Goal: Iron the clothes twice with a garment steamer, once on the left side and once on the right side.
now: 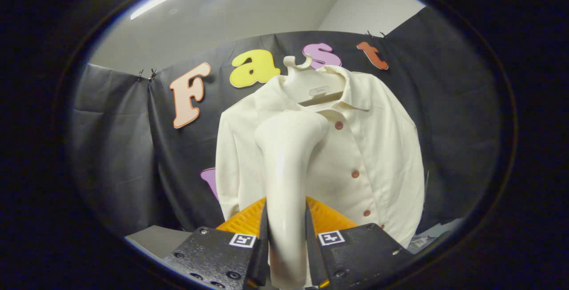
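A cream shirt point(382, 147) with reddish-brown buttons hangs on a white hanger point(313, 86) against the booth's black wall. My gripper point(286, 223) is shut on the handle of a white garment steamer point(286, 156), which rises upright between the fingers. The steamer's head bends toward the shirt's chest, just left of the button line and below the collar. Whether the head touches the fabric cannot be told. The steamer hides part of the shirt's left front.
The black cloth wall point(115, 147) runs behind and to both sides of the shirt. A pale surface point(155, 236) lies low to the left of the fingers. Some papers or light items point(429, 236) lie low at the right, past the shirt's hem.
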`<state>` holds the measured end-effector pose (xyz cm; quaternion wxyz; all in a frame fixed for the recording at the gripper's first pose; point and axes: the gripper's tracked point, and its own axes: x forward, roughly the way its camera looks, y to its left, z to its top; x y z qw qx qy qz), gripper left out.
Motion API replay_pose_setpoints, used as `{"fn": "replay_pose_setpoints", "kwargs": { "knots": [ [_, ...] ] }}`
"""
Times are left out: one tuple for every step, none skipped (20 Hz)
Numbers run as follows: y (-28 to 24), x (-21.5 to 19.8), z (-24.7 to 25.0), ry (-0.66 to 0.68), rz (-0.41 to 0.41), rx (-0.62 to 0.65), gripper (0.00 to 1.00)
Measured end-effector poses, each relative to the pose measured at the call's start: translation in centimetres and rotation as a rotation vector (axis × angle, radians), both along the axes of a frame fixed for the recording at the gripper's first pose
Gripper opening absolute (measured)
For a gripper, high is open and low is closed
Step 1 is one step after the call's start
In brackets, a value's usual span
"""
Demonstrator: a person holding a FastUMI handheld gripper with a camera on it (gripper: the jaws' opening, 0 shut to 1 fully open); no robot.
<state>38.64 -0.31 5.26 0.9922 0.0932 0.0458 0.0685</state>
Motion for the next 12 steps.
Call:
{"fn": "replay_pose_setpoints", "kwargs": {
  "knots": [
    [-0.1, -0.2, -0.4, 0.007, 0.0, -0.003, 0.37],
    [-0.1, -0.4, -0.9, 0.019, 0.001, -0.009, 0.37],
    [-0.2, -0.7, -1.3, 0.03, 0.006, -0.005, 0.37],
    [-0.3, -0.9, -1.8, 0.039, 0.008, 0.001, 0.37],
    [-0.4, -1.1, -2.1, 0.046, 0.007, 0.005, 0.37],
    [-0.4, -1.2, -2.6, 0.053, 0.013, 0.006, 0.37],
    [-0.4, -1.6, -3.2, 0.067, 0.02, 0.004, 0.37],
    [-0.5, -1.8, -3.7, 0.075, 0.025, -0.006, 0.37],
    [-0.6, -2.1, -4.4, 0.084, 0.032, -0.017, 0.37],
    [-0.6, -2.4, -5.0, 0.093, 0.037, -0.026, 0.37],
    [-0.7, -2.6, -5.6, 0.094, 0.038, -0.029, 0.37],
    [-0.7, -2.8, -6.0, 0.089, 0.032, -0.022, 0.37]
  ]
}}
